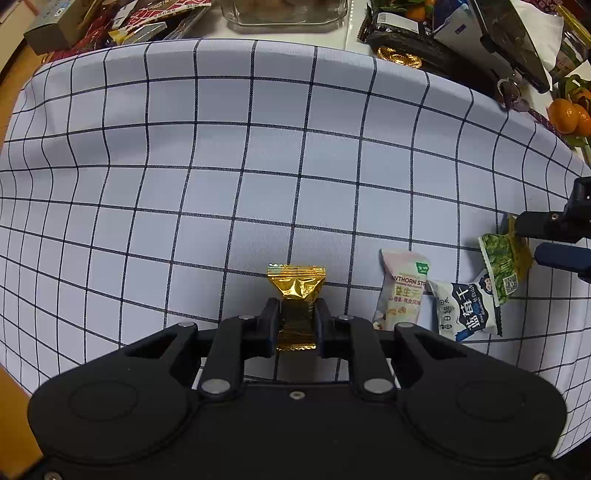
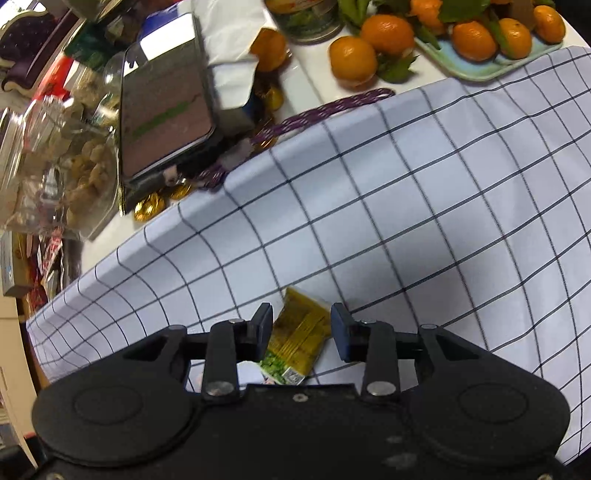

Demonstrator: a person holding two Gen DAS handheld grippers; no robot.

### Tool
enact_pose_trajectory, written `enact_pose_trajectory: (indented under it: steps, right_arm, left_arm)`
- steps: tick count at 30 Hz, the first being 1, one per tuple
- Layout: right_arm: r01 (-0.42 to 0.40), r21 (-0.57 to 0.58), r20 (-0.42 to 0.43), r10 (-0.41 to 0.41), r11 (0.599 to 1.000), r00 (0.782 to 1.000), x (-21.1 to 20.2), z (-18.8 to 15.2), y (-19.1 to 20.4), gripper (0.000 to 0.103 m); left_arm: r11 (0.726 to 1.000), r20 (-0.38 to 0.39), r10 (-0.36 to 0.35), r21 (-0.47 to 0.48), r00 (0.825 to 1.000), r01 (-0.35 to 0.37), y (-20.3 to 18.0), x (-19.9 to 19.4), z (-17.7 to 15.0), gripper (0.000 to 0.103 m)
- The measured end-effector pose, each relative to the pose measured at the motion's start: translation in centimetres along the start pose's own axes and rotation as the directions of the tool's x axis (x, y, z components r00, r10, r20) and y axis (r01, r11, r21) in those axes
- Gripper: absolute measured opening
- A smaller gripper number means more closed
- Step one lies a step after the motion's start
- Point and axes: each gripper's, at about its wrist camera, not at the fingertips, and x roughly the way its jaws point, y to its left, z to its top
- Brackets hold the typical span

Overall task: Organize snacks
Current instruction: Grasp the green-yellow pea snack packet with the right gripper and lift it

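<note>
My left gripper (image 1: 297,308) points down at the checked cloth (image 1: 258,166) and is shut on a gold foil snack packet (image 1: 297,286), whose crimped top sticks out past the fingertips. To its right lie a pink-white hawthorn packet (image 1: 402,291), a white-blue blueberry packet (image 1: 467,308) and a yellow-and-green packet (image 1: 498,258). My right gripper (image 1: 528,240) comes in from the right edge there. In the right wrist view that gripper (image 2: 301,319) stands open astride the yellow-and-green packet (image 2: 301,332). A gap shows beside its right finger.
Behind the cloth (image 2: 443,184) the table is crowded: tangerines (image 2: 352,59) and a tray of them (image 2: 480,72), a glass jar of snacks (image 2: 55,166), gold foil coins (image 2: 149,206), a dark flat device (image 2: 162,110), a purple cord (image 2: 332,107). Boxes and wrappers (image 1: 122,22) sit far left.
</note>
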Motion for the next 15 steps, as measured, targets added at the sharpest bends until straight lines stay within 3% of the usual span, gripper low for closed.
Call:
enact_pose_trajectory:
  steps: [7,11,15]
  right_arm:
    - [0.112,-0.156,0.085,-0.099,0.981,0.991,0.5,-2.4,3.1,0.042]
    - [0.202,-0.276,0.152,-0.165,0.94,0.975,0.9,-3.6,4.8,0.041]
    - [0.281,-0.355,0.16,-0.238,0.892,0.958,2.0,-4.6,5.7,0.042]
  left_arm:
    - [1.0,-0.003,-0.002,0.012,1.0,0.002,-0.3,-0.2,-0.1,0.026]
    - [1.0,-0.008,-0.002,0.013,1.0,0.002,-0.2,0.1,-0.1,0.026]
    - [1.0,-0.016,-0.01,0.014,1.0,0.01,0.1,0.4,0.0,0.026]
